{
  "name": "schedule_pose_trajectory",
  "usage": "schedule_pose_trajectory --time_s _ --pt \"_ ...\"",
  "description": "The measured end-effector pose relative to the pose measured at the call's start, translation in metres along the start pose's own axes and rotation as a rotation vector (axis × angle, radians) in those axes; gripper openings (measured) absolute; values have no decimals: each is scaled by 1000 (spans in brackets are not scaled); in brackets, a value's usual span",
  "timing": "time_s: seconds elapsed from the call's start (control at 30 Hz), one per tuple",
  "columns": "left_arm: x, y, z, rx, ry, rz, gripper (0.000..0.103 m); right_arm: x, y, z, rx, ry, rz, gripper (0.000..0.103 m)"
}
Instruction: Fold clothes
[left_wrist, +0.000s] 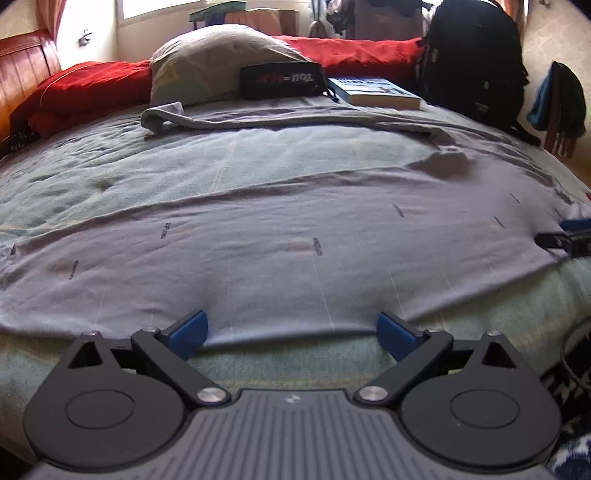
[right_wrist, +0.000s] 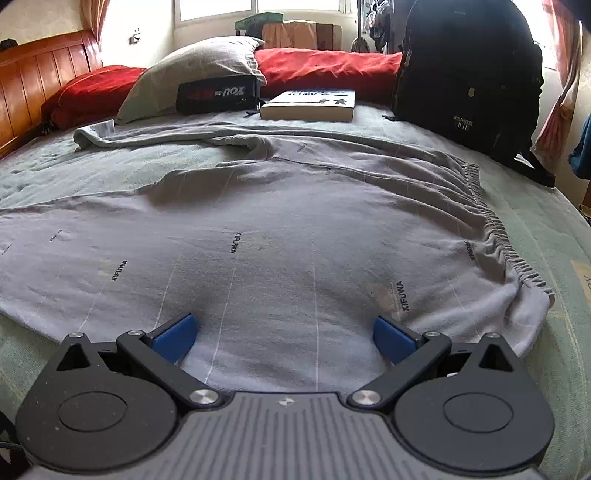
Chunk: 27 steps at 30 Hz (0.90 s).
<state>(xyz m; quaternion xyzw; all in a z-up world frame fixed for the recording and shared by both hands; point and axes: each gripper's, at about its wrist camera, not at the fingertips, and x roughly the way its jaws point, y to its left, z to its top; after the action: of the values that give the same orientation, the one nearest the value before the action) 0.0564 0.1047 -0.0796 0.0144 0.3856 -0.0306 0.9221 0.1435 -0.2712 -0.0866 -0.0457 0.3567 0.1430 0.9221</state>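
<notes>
Grey trousers (left_wrist: 277, 236) with thin pale stripes and small black lettering lie spread flat across the green bedcover. Their gathered elastic waistband (right_wrist: 495, 229) runs along the right side, and one leg (right_wrist: 166, 136) stretches away to the far left. My left gripper (left_wrist: 291, 326) is open at the near hem, its blue pads (left_wrist: 188, 328) resting at the cloth's edge with nothing between them. My right gripper (right_wrist: 284, 330) is open too, low over the trousers (right_wrist: 280, 221) close to the waistband corner. Part of that right gripper (left_wrist: 565, 240) shows at the right edge of the left wrist view.
At the far side of the bed lie a grey pillow (right_wrist: 195, 70), a black pouch (right_wrist: 218, 94), a book (right_wrist: 310, 103), a black backpack (right_wrist: 469, 74) and a red blanket (right_wrist: 325, 66). A wooden headboard (right_wrist: 37, 74) stands at the left. The bedcover (right_wrist: 546, 229) drops off at right.
</notes>
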Motion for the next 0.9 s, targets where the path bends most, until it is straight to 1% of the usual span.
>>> schedule_pose_trajectory --time_s 0.07,0.13,0.2,0.27,0.37,0.43,0.5,0.57,0.63,0.67,0.77,0.87,0.9 --pt "-3 1 7 14 -2 8 98 -1 0 1 0 0 0 103" --pt "-5 0 19 34 -28 23 98 -2 0 3 3 1 -3 103" --pt "-5 -2 32 53 -54 21 98 -4 1 8 10 11 -6 103" --pt "1 -7 46 77 -71 14 98 -5 1 19 11 22 3 103" --pt "15 -17 62 108 -83 11 98 -5 0 46 -1 -12 13 103" --pt "26 -20 65 105 -74 10 98 -1 -1 67 -5 -29 18 103" --pt "37 -21 64 88 -57 5 98 13 -1 91 -8 -30 32 103" --pt "49 -22 63 71 -40 1 98 31 -1 110 -24 -18 22 103" --pt "56 -18 58 47 -20 3 98 55 -2 127 -34 5 8 103" --pt "57 -16 56 35 -22 -6 98 68 -4 134 -28 36 3 103" --pt "57 -11 54 18 -32 -25 98 106 -3 144 -25 175 -4 103" --pt "59 -11 54 23 -38 -22 98 135 0 145 -30 207 -9 103" --pt "59 -11 55 22 -40 -22 98 139 1 147 -21 190 -19 103"
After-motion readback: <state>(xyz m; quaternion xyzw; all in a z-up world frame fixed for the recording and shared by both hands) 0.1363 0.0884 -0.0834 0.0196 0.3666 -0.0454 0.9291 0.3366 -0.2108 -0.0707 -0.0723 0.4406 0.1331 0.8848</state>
